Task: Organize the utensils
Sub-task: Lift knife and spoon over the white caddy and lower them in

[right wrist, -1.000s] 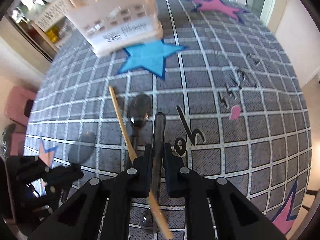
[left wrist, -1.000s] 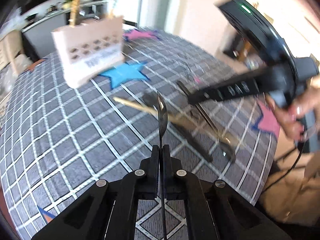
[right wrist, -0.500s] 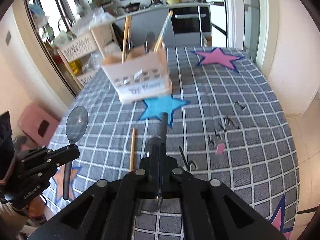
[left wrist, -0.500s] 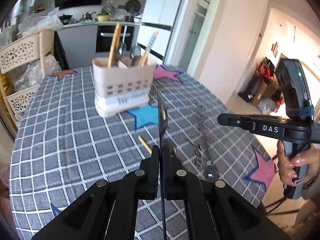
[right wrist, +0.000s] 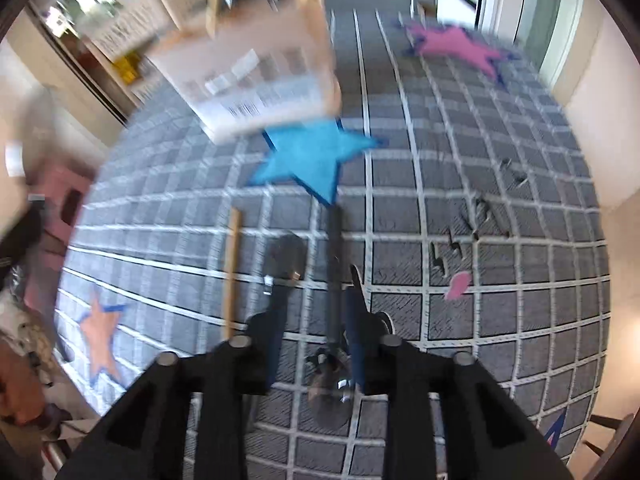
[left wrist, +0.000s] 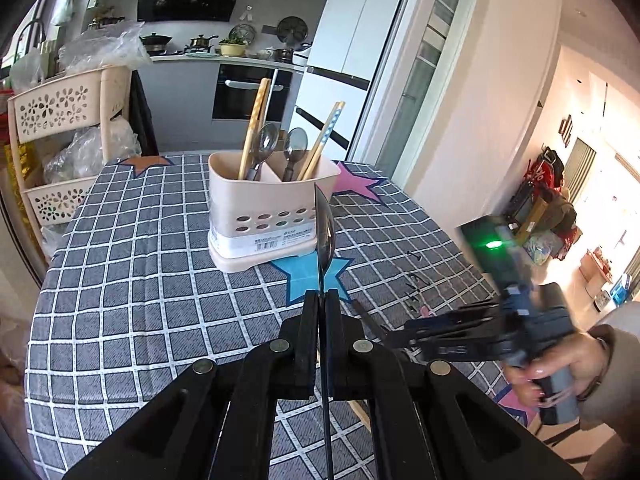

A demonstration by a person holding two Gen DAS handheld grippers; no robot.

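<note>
My left gripper (left wrist: 322,300) is shut on a metal spoon (left wrist: 325,236), seen edge-on with its bowl up, held above the table in front of the beige utensil caddy (left wrist: 272,208). The caddy holds chopsticks and two spoons. My right gripper (right wrist: 316,320) points steeply down at the table and its jaws are opening. A dark-handled utensil (right wrist: 334,264) lies between them, close to the right finger, and the left pad stands clear of it. A second spoon (right wrist: 288,256) and a wooden chopstick (right wrist: 232,276) lie just to its left. The right wrist view is blurred.
The round table carries a grey checked cloth (left wrist: 140,288) with a blue star (right wrist: 312,160) in front of the caddy and a pink star (right wrist: 456,46) beyond. In the left wrist view a hand (left wrist: 560,368) holds the right gripper at the table's right edge. A beige rack (left wrist: 60,120) stands at the back left.
My left gripper has risen with the spoon and now faces the caddy. My right gripper lifted the dark-handled utensil, came back down near the cloth, and its jaws have parted.
</note>
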